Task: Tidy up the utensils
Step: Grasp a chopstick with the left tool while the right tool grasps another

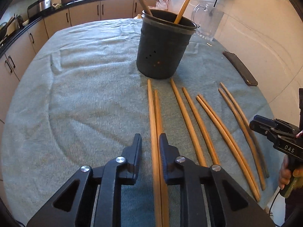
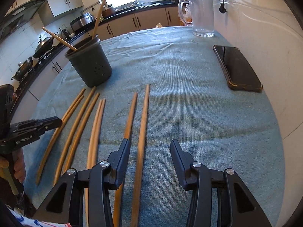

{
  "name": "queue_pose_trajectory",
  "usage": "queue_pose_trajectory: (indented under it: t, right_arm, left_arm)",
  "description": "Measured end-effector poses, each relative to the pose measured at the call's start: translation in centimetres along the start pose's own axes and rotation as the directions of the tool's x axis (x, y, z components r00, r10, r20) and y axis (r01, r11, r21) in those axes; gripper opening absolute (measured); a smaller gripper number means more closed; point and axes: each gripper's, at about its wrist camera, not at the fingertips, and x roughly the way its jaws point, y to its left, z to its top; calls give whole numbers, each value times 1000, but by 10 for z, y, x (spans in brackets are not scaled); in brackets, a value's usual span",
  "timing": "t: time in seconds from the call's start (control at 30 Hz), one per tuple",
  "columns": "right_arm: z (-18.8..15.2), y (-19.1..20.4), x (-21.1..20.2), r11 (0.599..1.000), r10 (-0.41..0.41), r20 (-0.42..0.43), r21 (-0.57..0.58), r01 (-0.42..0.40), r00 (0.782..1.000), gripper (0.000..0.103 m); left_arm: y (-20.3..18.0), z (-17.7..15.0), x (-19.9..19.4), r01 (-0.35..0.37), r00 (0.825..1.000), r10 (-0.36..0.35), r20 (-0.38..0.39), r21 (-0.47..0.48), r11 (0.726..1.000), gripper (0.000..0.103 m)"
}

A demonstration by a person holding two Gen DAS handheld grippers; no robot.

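Wooden chopsticks [image 1: 191,124] lie in loose pairs on the teal cloth [image 1: 85,94] that covers the counter, fanned out just in front of a dark holder [image 1: 162,49]. Two sticks already stand inside the holder, leaning against its rim; eight remain on the cloth. A phone [image 2: 236,68] rests off to the right side and a glass pitcher [image 2: 202,15] stands at the far edge.

The left tool [image 1: 150,141] hangs low over the leftmost pair, its jaws parted, with one stick [image 1: 153,132] running up between them and its partner under the right-hand jaw. Nothing is gripped. The right tool [image 2: 149,147] is also spread wide and empty, straddling the rightmost stick [image 2: 143,128] at the other end of the row.

The step in hand appears to be picking the next chopstick for the holder, with roughly a fifth of the job done. The next move likely calls for lowering a tool until the jaws reach the cloth, clenching on a single stick near its middle, then lifting and tipping it upright into the holder. Taking one stick without dragging its neighbour will need care.
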Motion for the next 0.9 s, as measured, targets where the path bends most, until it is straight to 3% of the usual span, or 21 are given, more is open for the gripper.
queue_pose_trajectory:
  t: [0.07,0.3,0.47,0.57,0.63,0.67,0.9]
  right_arm:
    - [0,0,2,1000,5,-4,4,-5,1000,48]
    - [0,0,4,999,-18,-4,-28,18,1000,48]
    - [7,7,11,995,-77,-24,-64,75,997,36]
    - [14,13,17,990,-107,-38,-98,103,994,30]
    - [17,16,21,987,-128,-45,-104,123,991,14]
    - [19,16,21,988,-129,-51,-97,124,990,11]
    - [10,0,10,988,-147,-92,-60,142,985,8]
  left_arm:
    - [-1,5,1,5,1000,-5,-10,-5,1000,8]
    - [-5,13,10,-43,999,43,-29,12,999,6]
    - [-9,20,14,-72,996,73,-47,24,997,6]
    - [-5,22,16,-60,996,59,-60,-16,998,6]
    - [1,21,14,-57,996,53,-65,-54,997,6]
    - [4,20,13,-58,996,53,-67,-72,996,6]
    - [38,-1,-6,-59,994,36,-106,-230,971,7]
